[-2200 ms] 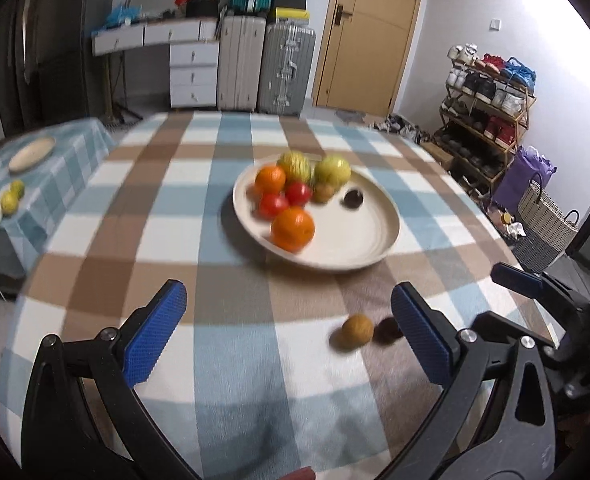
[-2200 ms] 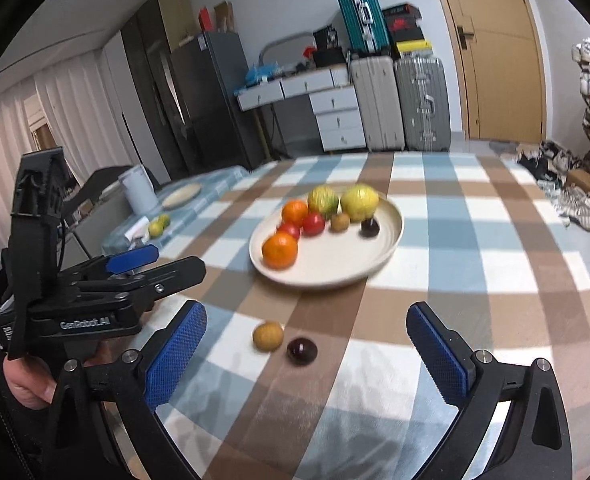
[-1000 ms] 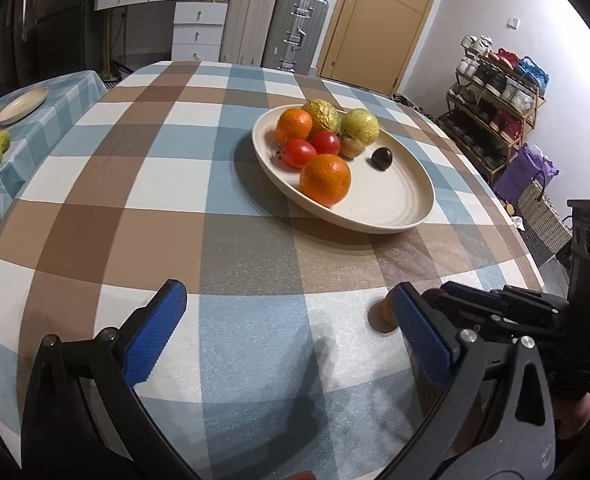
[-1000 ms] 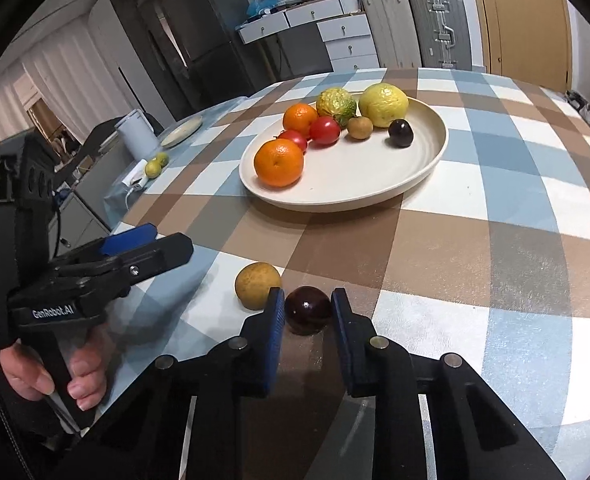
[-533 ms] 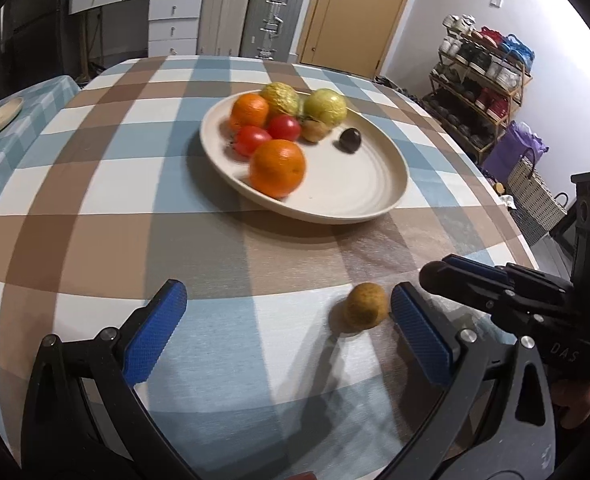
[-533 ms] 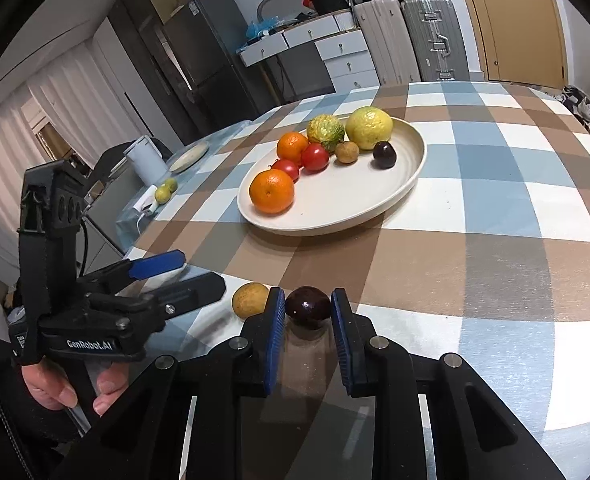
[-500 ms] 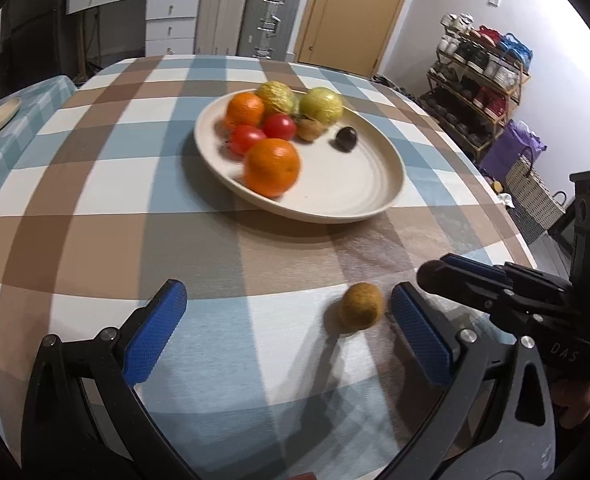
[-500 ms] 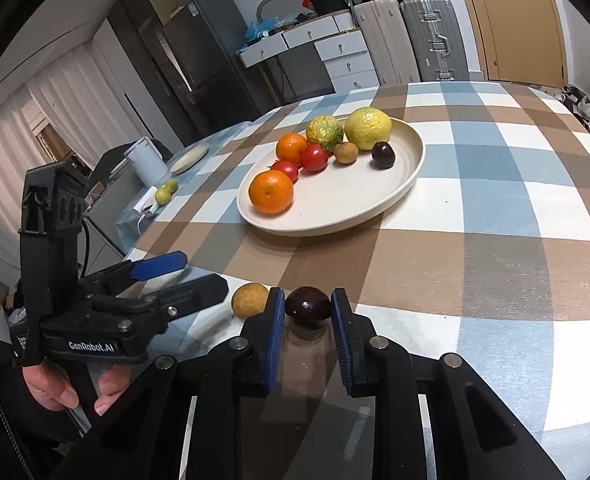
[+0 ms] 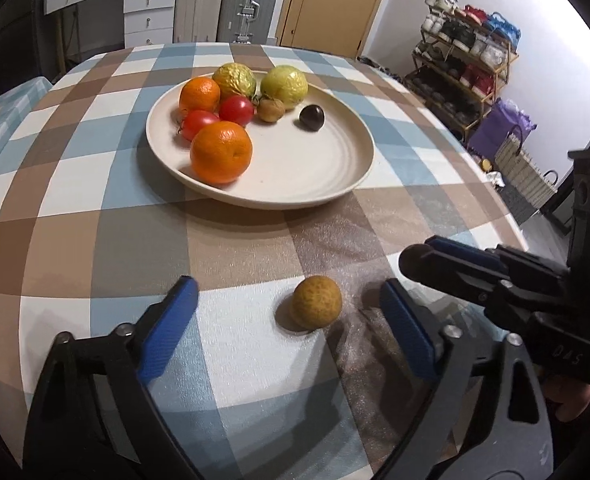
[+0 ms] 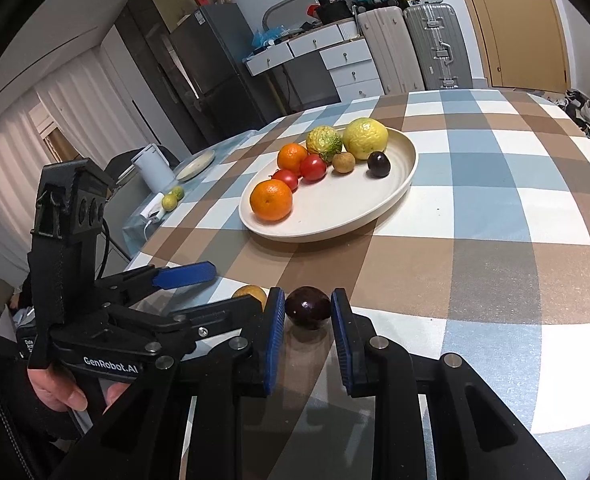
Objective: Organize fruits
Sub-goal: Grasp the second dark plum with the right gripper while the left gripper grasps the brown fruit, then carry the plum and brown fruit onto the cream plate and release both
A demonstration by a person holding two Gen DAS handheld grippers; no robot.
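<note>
A cream plate [image 9: 335,168] on the checked tablecloth holds two oranges, two tomatoes, two yellow-green fruits, a small brown fruit and a dark plum; it also shows in the right wrist view [image 10: 399,184]. My right gripper [image 10: 308,312] is shut on a dark plum [image 10: 308,306] and holds it just above the cloth. A small yellow-brown fruit [image 9: 317,302] lies on the cloth between the fingers of my open left gripper [image 9: 287,312]. The right gripper [image 9: 451,264] shows at the right in the left wrist view. The left gripper [image 10: 183,276] shows at the left in the right wrist view.
The table edge [image 9: 507,216] curves away to the right. A side table [image 10: 163,204] with a white kettle, a small plate and two limes stands to the left. Suitcases [image 9: 235,4], drawers and a shoe rack [image 9: 467,60] line the room.
My right gripper closed on the dark plum and lifted it slightly off the cloth. My left gripper moved forward and now has the yellow-brown fruit between its open fingers.
</note>
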